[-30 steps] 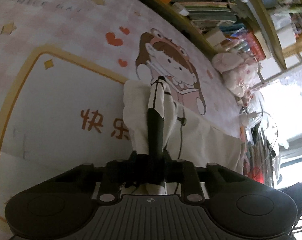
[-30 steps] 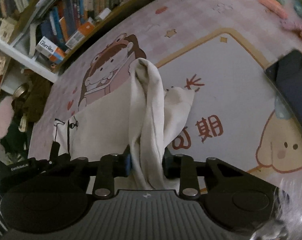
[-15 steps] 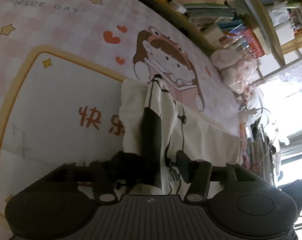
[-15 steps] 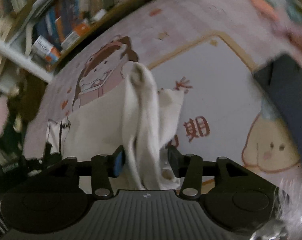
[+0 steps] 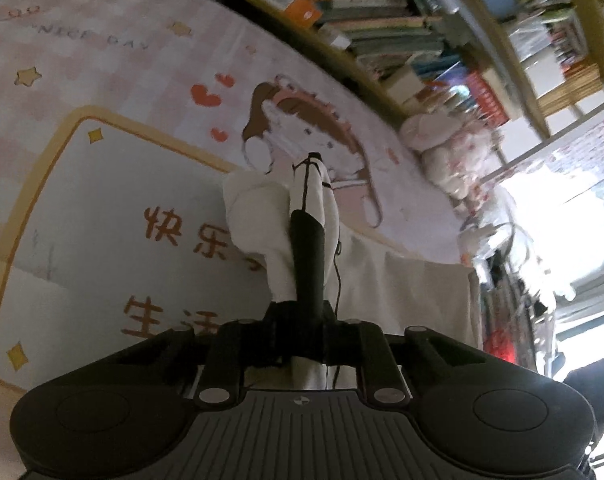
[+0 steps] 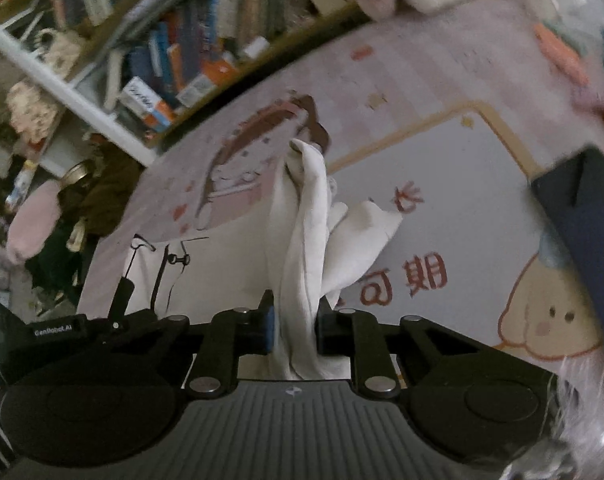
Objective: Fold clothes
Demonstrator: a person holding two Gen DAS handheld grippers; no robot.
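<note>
A white garment (image 5: pixel 401 292) with thin black line drawings lies spread on a cartoon-printed mat (image 5: pixel 82 200). In the left wrist view my left gripper (image 5: pixel 307 224) has a bunched fold of it between its jaws, which are closing; the pads press on the cloth and one black finger (image 5: pixel 307 264) shows through it. In the right wrist view my right gripper (image 6: pixel 300 240) is also closing, pressed on another raised fold of the white garment (image 6: pixel 230 264). This fold drapes over its fingers and hides their tips. Both folds are held up off the mat.
A long shelf of books (image 5: pixel 381 20) runs behind the mat, with plush toys (image 5: pixel 441 148) at its end. In the right wrist view a dark blue folded item (image 6: pixel 581 220) lies at the mat's right edge. Bare mat (image 6: pixel 461 184) lies between it and the garment.
Both grippers' jaws opened half a second ago and have shut on the cloth again. Both hands have risen a little, lifting the folds.
</note>
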